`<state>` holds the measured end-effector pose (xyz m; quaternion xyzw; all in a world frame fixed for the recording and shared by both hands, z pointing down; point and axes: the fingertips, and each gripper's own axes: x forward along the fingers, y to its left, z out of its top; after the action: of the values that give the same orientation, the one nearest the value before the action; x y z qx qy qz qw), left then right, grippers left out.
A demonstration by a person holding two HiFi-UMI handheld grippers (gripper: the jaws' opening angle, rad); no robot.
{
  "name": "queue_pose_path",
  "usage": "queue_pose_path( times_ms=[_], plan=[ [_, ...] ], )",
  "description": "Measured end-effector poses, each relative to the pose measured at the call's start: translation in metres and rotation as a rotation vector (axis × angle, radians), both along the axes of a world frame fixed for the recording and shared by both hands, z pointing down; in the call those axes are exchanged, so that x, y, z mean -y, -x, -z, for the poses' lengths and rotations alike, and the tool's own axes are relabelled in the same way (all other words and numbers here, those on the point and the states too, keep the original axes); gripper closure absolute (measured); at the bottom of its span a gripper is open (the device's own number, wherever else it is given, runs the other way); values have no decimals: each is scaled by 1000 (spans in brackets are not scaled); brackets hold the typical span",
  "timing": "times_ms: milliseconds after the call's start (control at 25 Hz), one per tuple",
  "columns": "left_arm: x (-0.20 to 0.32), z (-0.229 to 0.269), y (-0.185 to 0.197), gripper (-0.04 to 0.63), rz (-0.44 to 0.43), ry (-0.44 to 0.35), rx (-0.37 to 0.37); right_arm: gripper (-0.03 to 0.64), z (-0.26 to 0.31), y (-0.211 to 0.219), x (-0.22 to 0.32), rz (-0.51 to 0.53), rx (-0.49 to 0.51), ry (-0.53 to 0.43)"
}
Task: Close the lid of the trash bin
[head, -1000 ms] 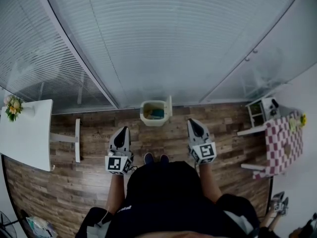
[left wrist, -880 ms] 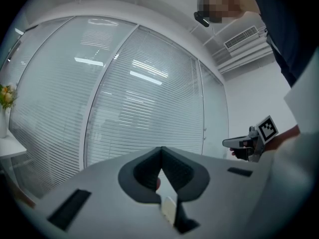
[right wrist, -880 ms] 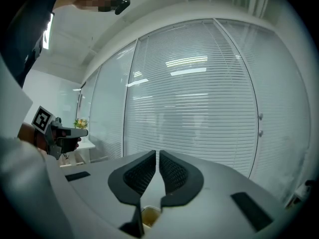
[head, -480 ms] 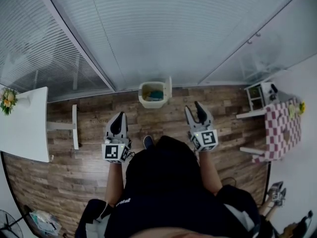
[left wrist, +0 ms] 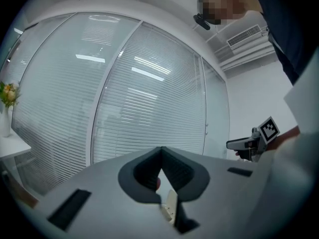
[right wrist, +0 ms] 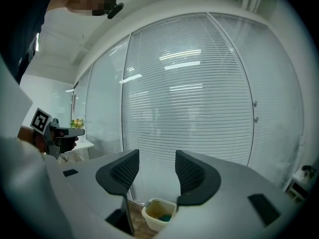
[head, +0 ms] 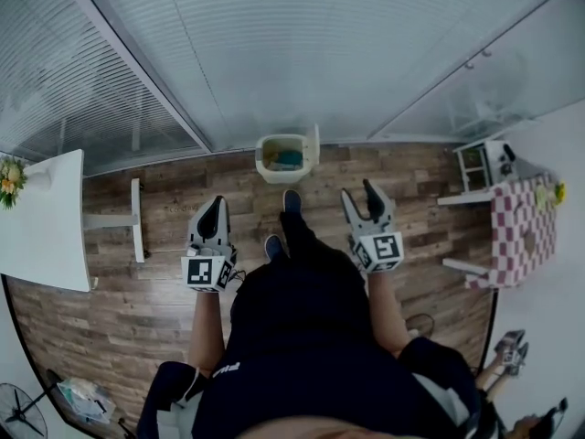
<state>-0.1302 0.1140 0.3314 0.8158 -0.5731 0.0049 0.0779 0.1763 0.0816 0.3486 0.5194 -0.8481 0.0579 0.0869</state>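
Note:
The cream trash bin [head: 285,160] stands open on the wood floor against the glass wall, its lid [head: 315,143] upright at its right edge, with coloured waste inside. It also shows low in the right gripper view as the bin [right wrist: 159,214], beyond the jaws. My right gripper [head: 358,193] [right wrist: 156,169] is open; its jaws have just been opening and nothing is between them. My left gripper [head: 216,205] [left wrist: 160,156] is shut and holds nothing. Both are held short of the bin, one to each side. A shoe [head: 291,199] is stepped forward between them.
A white table [head: 41,222] with flowers stands at the left, a white bench [head: 137,219] beside it. At the right are a checked-cloth table [head: 521,240] and a small white shelf [head: 480,167]. Glass walls with blinds close off the far side.
The right gripper's jaws went from shut to wide open. One foot has stepped forward toward the bin. The left gripper stays shut.

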Motion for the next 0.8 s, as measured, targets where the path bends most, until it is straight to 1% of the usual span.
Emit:
queue_pose_path(
  times_ms=[120,240,280,440,560,640,720,800],
  plan=[
    [9,-2,6,589,2,-6,36,405,-6,4,10,8,2,10],
    [14,0,12,589,34,1,10,405,-13,1,18,7,7,32],
    [17,1,11,589,34,1,5,405,-14,0,22,8,7,35],
    [35,-3,1,589,5,-4,35,405,-17,7,46,33,12,29],
    [41,-9,-2,589,13,19,24,405,-27,11,53,54,9,58],
    [51,-13,-5,589,19,27,30,405,-34,10,62,60,10,79],
    [59,-11,-10,589,17,20,34,405,-42,7,72,66,4,100],
    [65,-7,-13,589,23,-5,45,405,-50,7,81,74,-8,120]
  ],
)
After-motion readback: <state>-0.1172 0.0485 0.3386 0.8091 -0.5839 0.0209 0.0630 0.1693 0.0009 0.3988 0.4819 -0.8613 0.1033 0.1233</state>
